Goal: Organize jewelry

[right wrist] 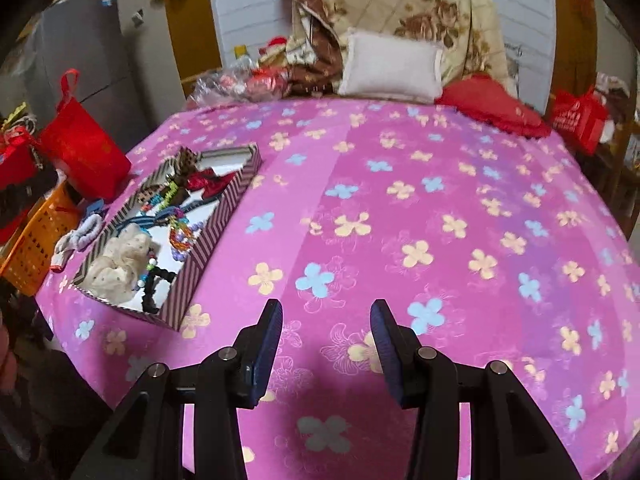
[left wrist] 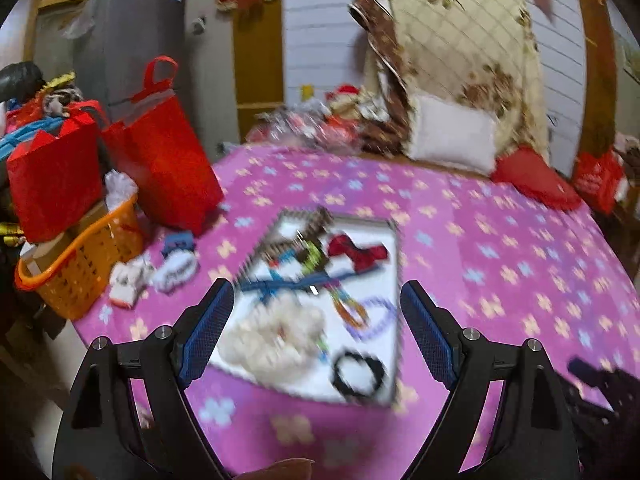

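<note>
A striped-rimmed shallow box lies on the pink flowered bedspread, holding several hair pieces and jewelry: a red bow, a cream scrunchie, a black scrunchie, a purple bead string and colourful bands. My left gripper hangs above the box's near half, jaws wide open, nothing between them. My right gripper stands open over bare bedspread, to the right of the box, holding nothing.
Left of the box lie small hair items and an orange basket with red gift bags. A white pillow, a folded floral quilt and a red cushion sit at the bed's far end.
</note>
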The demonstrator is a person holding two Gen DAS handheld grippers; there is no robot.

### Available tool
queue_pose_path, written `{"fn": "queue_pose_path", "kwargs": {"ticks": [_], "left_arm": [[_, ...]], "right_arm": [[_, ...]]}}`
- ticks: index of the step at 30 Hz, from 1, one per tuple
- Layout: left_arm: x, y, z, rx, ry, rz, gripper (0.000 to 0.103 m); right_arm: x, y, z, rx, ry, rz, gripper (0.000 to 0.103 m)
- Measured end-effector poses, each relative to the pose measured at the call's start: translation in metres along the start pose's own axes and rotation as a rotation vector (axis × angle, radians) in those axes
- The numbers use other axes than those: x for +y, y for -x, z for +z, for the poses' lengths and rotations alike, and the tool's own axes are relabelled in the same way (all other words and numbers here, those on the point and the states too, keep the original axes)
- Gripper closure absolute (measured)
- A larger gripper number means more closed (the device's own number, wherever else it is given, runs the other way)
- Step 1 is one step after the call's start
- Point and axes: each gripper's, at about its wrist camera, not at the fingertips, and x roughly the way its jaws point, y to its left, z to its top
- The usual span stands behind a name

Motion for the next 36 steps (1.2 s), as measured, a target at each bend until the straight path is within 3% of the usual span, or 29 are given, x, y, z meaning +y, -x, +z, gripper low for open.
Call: {"fn": "queue_pose_path", "kwargs": {"ticks": [4, 10, 22, 36], "left_arm": [[-0.016, 0.019, -0.016, 0.072, -0.010, -0.021, 0.017], [-0.032, 0.035, -0.030, 0.110, -0.050, -0.011, 0.017], [-0.023, 0.051, -0.045, 0.113, -0.070, -0.013, 0.017], [-0.013, 0.039, -0.055, 0.164, -0.051, -0.011, 0.017]], "right_arm": [[-0.001, 0.018, -0.008, -0.035, 0.010, -0.023, 0.059], [-0.006, 0.036, -0.018, -0.047, -0.004, -0.050, 0.059], [0.014, 0.050, -0.026, -0.044, 0.045, -0.079, 0.059], [0.035, 0.037, -0.035, -0.001, 0.106, -0.079, 0.059]]}}
